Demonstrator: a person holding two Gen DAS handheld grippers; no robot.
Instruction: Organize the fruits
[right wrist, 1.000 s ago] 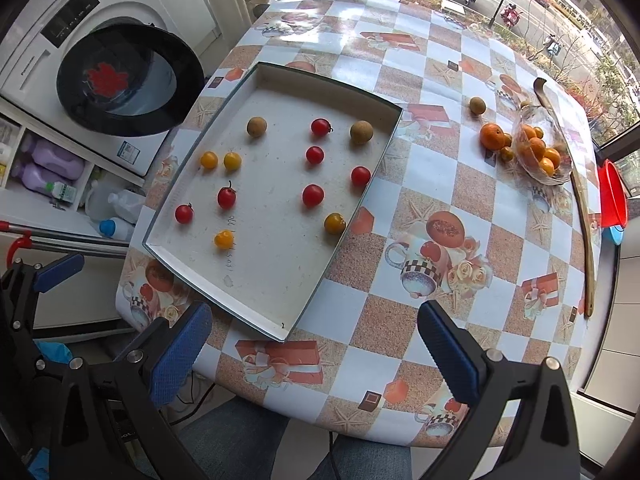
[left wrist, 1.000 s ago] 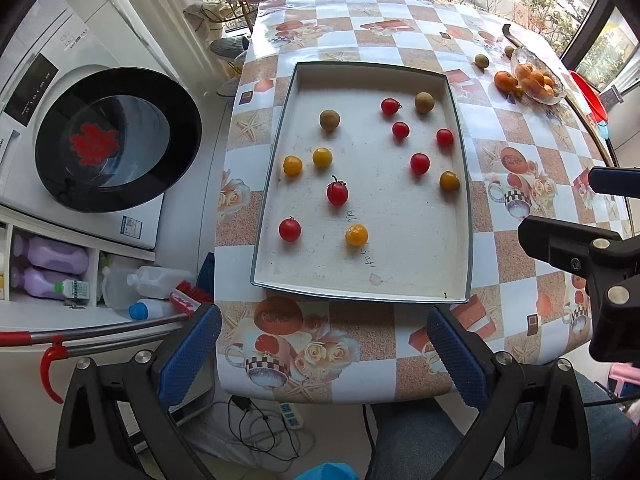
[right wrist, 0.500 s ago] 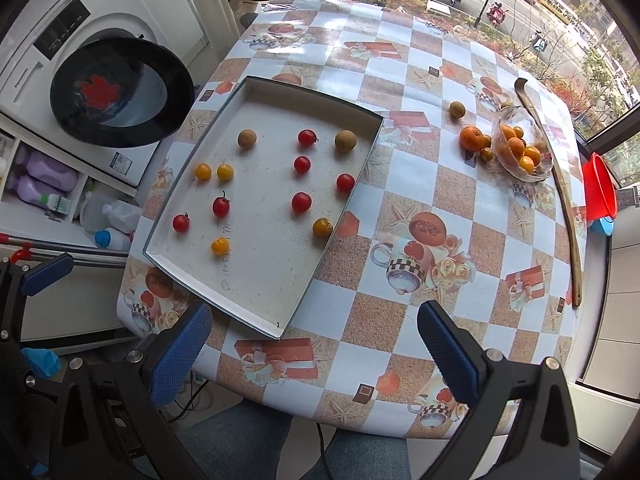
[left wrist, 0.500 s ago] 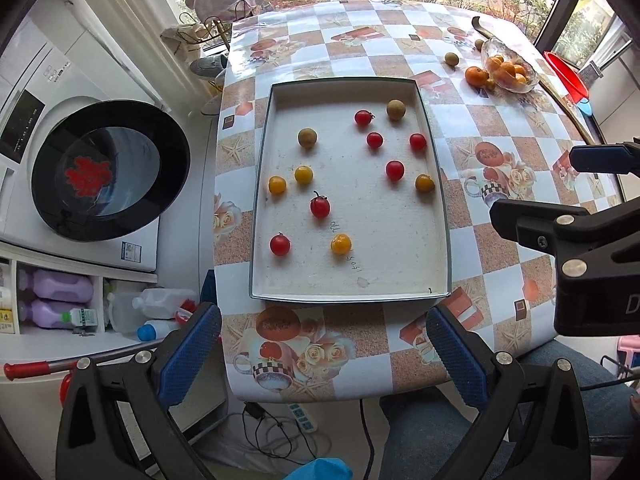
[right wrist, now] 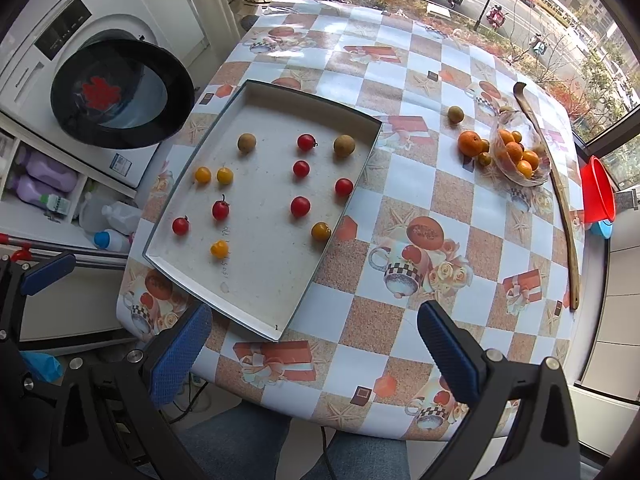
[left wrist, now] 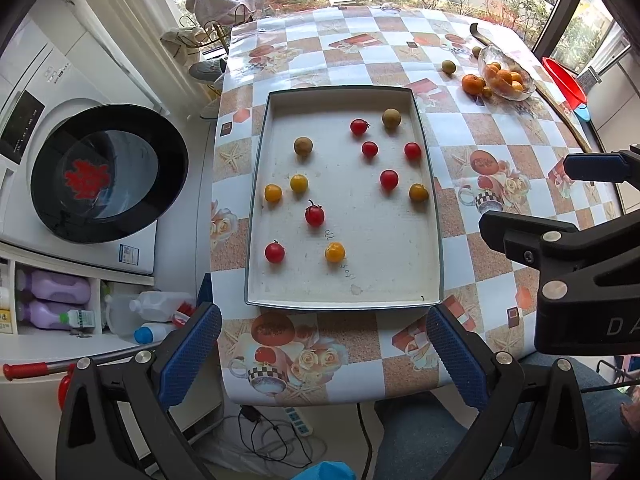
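Sorting yet to begin, by the look of it

Both claws, left claw (left wrist: 324, 356) and right claw (right wrist: 312, 350), hang apart and empty; ahead of them, tomatoes (left wrist: 314, 216) lie scattered, unsorted, across the tray (left wrist: 344, 303) on the counter (right wrist: 416, 184).

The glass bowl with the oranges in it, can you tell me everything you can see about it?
The glass bowl looks clear, with a wavy, uneven rim. It sits upright on the checked tablecloth near the table's far right edge, beside a long wooden stick. Several small oranges are piled inside. A bigger orange and a few small brownish fruits lie on the cloth just left of it; whether they touch the bowl is unclear. Neither gripper is near it.
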